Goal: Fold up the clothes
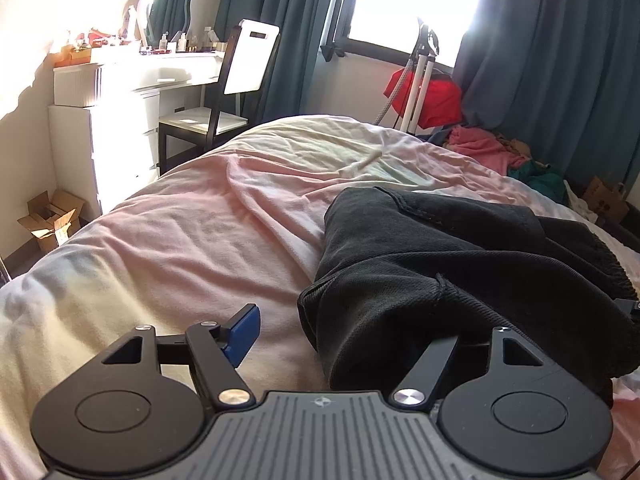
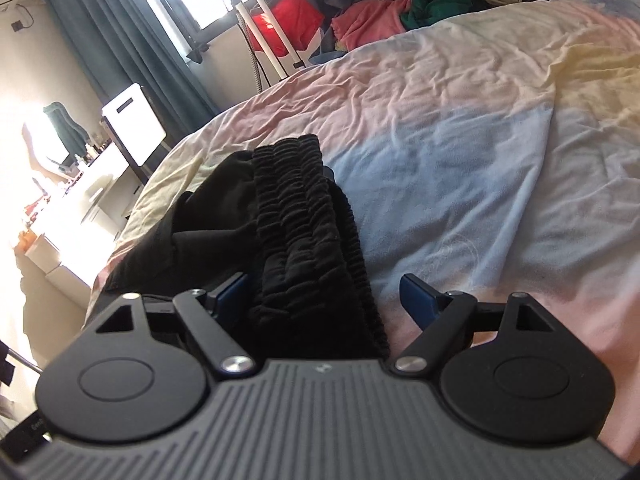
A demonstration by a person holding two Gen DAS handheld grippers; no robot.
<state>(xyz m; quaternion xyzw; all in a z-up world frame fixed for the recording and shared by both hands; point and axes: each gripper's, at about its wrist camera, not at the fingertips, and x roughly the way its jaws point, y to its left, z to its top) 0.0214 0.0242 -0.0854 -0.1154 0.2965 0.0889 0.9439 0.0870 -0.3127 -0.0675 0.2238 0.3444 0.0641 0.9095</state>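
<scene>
One black garment (image 1: pixel 440 264) lies crumpled on the pastel bedspread (image 1: pixel 180 240), at about three o'clock in the left wrist view and ten to twelve o'clock in the right wrist view. Only the right wrist view shows its ribbed elastic waistband (image 2: pixel 304 216), which runs between the blue pads of the right gripper (image 2: pixel 326 300); those jaws stand wide apart with neither pad pressing the cloth. Only the left wrist view shows the garment's seams and hem. The left gripper (image 1: pixel 352 332) is spread too: its one visible blue pad (image 1: pixel 244 332) sits clear over the bedspread, while the other finger disappears under the black fabric, so I cannot tell if it has any hold. One cardboard box (image 1: pixel 52 220), flaps open, contents unclear, stands on the floor at nine o'clock. One white chair (image 1: pixel 236 80) faces one dressing table (image 1: pixel 132 80). A heap of pink, green and red clothes (image 2: pixel 380 16) lies beyond the bed.
</scene>
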